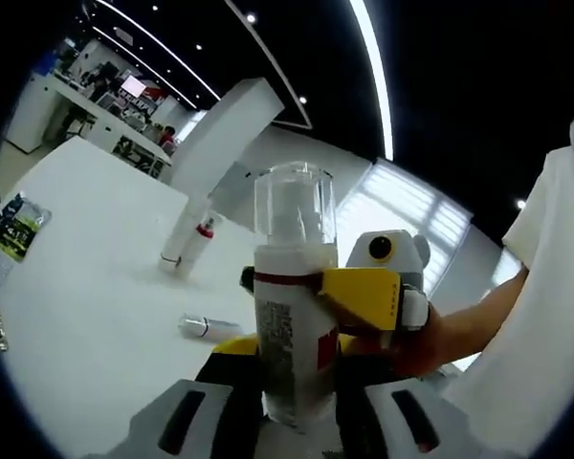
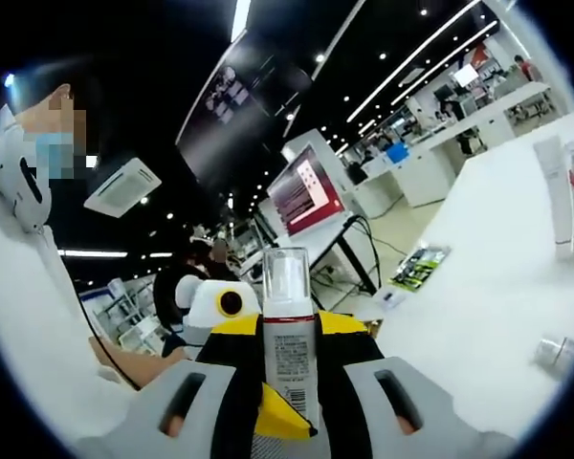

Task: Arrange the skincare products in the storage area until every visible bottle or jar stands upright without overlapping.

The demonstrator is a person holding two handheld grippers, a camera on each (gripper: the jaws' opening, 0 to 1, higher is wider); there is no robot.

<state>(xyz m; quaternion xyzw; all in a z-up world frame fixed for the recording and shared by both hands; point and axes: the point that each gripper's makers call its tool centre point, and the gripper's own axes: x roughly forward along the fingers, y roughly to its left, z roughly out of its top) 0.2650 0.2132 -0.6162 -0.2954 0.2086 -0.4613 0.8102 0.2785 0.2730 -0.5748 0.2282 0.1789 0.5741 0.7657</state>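
Between both grippers' closed jaws stands one pump bottle (image 1: 292,316) (image 2: 289,354) — left gripper view alone adds a fallen jar (image 1: 207,326)

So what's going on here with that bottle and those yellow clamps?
A person holds a pump bottle up off the white table between two handheld tools, the left tool and the right tool, both closed on it. On the table, two tall tubes stand together and a small bottle lies on its side.
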